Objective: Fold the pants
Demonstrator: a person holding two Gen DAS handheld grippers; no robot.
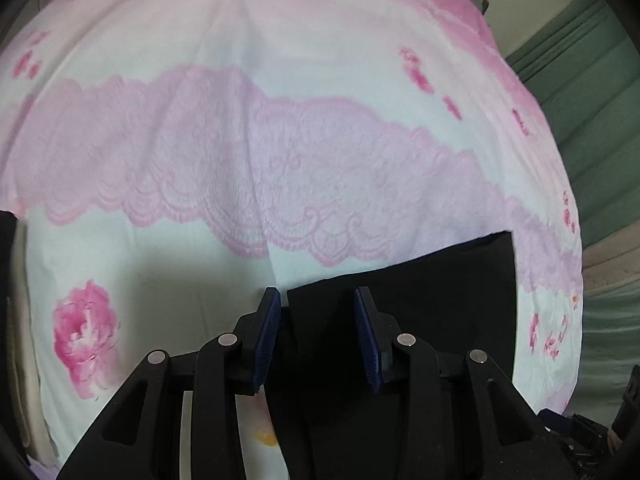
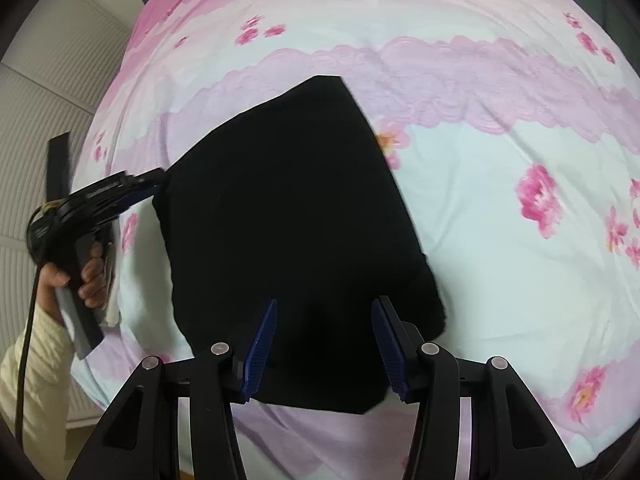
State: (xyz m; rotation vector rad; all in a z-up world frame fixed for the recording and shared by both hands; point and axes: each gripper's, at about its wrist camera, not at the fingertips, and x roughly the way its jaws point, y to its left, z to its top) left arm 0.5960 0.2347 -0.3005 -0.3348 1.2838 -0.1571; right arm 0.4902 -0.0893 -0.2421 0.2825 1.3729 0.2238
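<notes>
Folded black pants (image 2: 288, 220) lie flat in a compact block on a bed sheet (image 2: 500, 280) printed with pink flowers and lace bands. The right gripper (image 2: 324, 344) hangs above the near edge of the pants, jaws apart, nothing between them. At the pants' left edge, the left gripper (image 2: 154, 180), held in a hand (image 2: 86, 276) with a cream sleeve (image 2: 32, 364), also stands released; its own camera shows blue pads (image 1: 266, 336) spread over black cloth.

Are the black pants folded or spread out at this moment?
Folded. The black pants lie as one compact block with straight edges on the floral bedsheet; no separate legs show.
</notes>
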